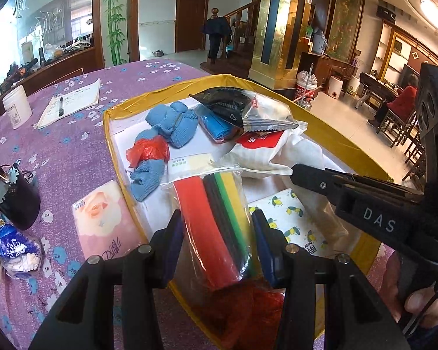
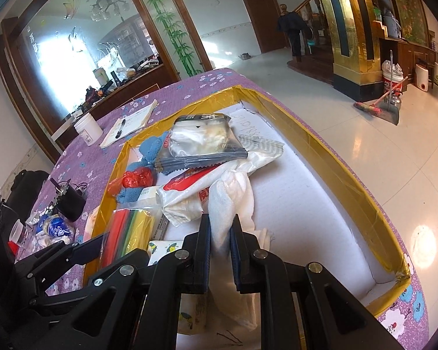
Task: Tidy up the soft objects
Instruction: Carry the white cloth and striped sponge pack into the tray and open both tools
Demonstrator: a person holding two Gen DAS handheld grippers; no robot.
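We are holding the left gripper [image 1: 217,245] wide around a clear plastic bag of red, black, green and yellow strips [image 1: 216,215] inside the yellow-rimmed white box [image 2: 330,157], while the right gripper [image 2: 220,240] is pinching a white cloth [image 2: 233,198] over the box floor.

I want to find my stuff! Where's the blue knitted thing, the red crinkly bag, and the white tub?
Blue knitted woolly cloth [image 1: 178,122]: left wrist view, on its upper bunched part.
Red crinkly plastic bag [image 1: 149,151]: left wrist view, on its middle.
White round plastic tub [image 1: 17,106]: left wrist view, on its side wall.
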